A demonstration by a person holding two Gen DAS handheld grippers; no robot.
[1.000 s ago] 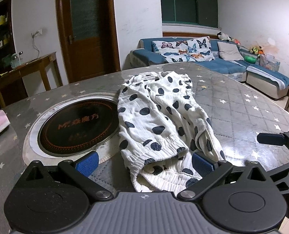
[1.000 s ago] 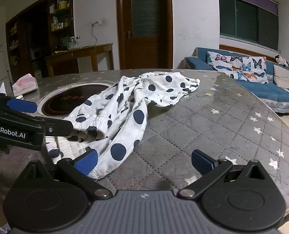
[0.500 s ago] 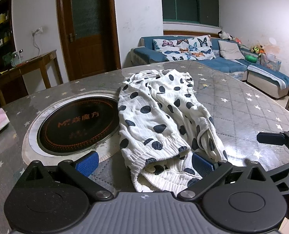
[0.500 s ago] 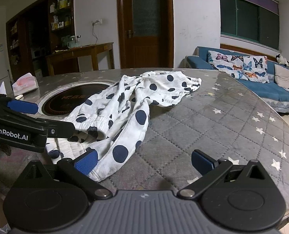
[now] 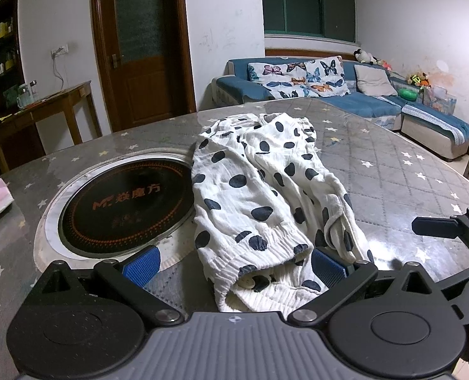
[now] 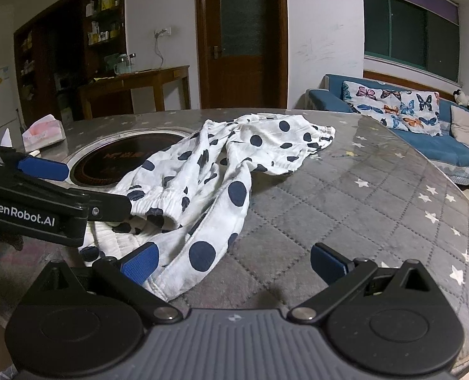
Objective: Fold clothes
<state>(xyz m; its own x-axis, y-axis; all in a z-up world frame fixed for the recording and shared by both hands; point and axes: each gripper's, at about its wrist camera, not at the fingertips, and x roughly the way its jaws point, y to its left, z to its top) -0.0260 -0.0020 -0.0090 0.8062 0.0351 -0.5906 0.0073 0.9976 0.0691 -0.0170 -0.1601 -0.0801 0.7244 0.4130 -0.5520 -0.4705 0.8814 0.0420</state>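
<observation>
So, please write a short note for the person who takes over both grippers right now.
Left gripper: open, low at the near cuffs of the white dark-spotted trousers, gripping nothing.
Right gripper: open, beside it, its left finger at the cloth's edge.
The trousers lie crumpled along the grey quilted star-print tabletop, partly over the round black cooktop.
Done: no fold visible.
Left: flatten, then fold.

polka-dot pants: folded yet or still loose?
Still loose. The polka-dot pants lie crumpled on the table, legs bunched and overlapping, cuffs twisted near both grippers' open jaws.
</observation>
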